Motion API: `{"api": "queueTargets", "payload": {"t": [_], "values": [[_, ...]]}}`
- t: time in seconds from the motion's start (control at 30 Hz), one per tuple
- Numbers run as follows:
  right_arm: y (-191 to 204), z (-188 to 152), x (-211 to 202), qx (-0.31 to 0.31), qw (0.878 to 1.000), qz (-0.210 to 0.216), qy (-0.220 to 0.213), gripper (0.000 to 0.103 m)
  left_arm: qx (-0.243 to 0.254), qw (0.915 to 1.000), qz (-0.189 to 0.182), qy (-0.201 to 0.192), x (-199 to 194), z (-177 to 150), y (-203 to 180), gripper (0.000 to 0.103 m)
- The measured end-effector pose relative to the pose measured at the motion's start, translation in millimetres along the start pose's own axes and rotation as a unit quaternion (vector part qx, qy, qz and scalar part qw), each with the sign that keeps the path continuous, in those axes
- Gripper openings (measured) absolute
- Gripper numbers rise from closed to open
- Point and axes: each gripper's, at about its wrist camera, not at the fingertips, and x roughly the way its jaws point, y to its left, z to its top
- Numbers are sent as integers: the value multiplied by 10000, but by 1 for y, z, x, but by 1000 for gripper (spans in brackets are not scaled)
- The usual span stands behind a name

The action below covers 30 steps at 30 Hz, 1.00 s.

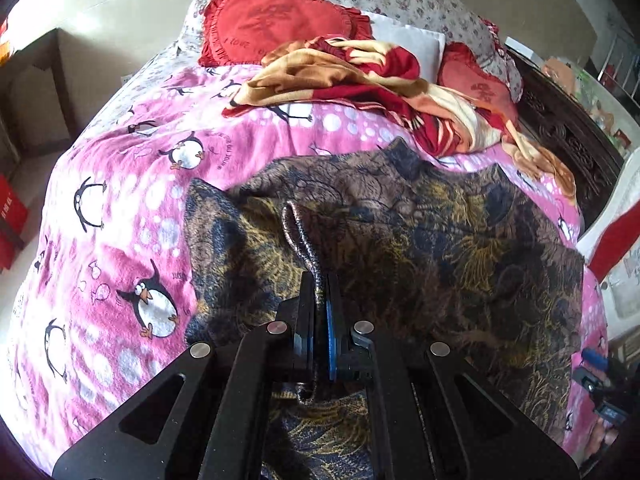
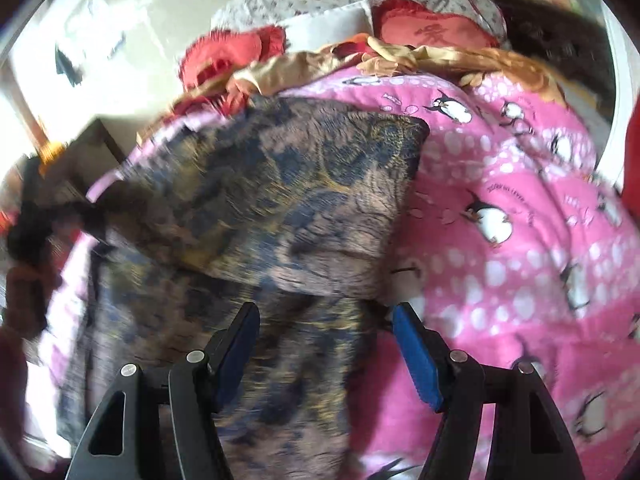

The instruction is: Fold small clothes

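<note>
A dark brown, blue and gold patterned garment [image 1: 420, 240] lies spread on a pink penguin blanket [image 1: 120, 220]. My left gripper [image 1: 320, 284] is shut on a raised fold of the garment near its front edge. In the right wrist view the same garment [image 2: 280, 208] shows blurred, with one part folded over another. My right gripper [image 2: 324, 316] is open, its fingers straddling the garment's near part without pinching it. The right gripper also shows at the right edge of the left wrist view [image 1: 600, 384].
The pink blanket [image 2: 520, 240] covers the bed. A red and tan blanket [image 1: 380, 84] lies crumpled behind the garment. Red heart pillows [image 1: 272, 20] and a white pillow [image 1: 412, 40] sit at the head. A dark carved headboard [image 1: 568, 128] is at right.
</note>
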Motion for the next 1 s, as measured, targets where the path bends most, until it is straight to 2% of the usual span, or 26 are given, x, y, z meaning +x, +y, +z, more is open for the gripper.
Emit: {"api": "queueTargets", "payload": {"t": [0.07,0.13,0.2,0.23,0.33,0.47,0.53,0.57,0.63,0.67,0.7,0.77,0.83,0.87,0.93,0.97,1.0], "values": [[3,1,7,-354,9986,-378,-47,67,64,10000,-1,-15,-2,1,-4,3],[3,5,12,-576,9964,-602,-133,58,65,10000,-22,-14,-1,4,-5,3],[-1,11,17,-695,9958,-562,-178,20,55,10000,-29,0,-2,5,-6,3],[-1,14,20,-764,9951,-608,-173,12,50,10000,-24,21,-2,3,-5,3],[-1,15,18,-987,9930,-649,-85,9,47,9999,22,118,1,-7,-3,3],[-11,0,30,-1066,9895,-859,472,6,119,9989,176,415,20,-23,0,3],[-24,0,26,-759,9943,-491,566,6,34,9991,107,406,20,-24,3,3],[-36,7,18,-396,9981,-168,435,8,24,9992,96,383,19,-24,3,3],[-52,19,6,144,9997,151,139,31,-1,9993,103,362,19,-22,3,3],[-63,28,0,493,9983,297,-88,62,-17,9993,105,361,19,-21,3,3],[-68,36,-1,689,9967,345,-268,76,-28,9993,106,359,18,-20,3,3],[-74,54,4,935,9938,346,-497,76,-22,9993,139,348,19,-20,1,3],[-76,70,22,1071,9925,412,-411,76,-11,9992,161,359,21,-19,0,3],[-77,78,36,1098,9922,512,-289,72,-1,9991,164,381,22,-19,-2,3],[-75,87,58,1026,9935,492,-90,42,71,9989,204,409,23,-18,-5,5],[-73,91,63,936,9947,413,-78,15,112,9989,217,400,24,-18,-6,11],[-71,94,62,814,9962,273,-175,6,140,9989,206,386,24,-18,-6,15]]}}
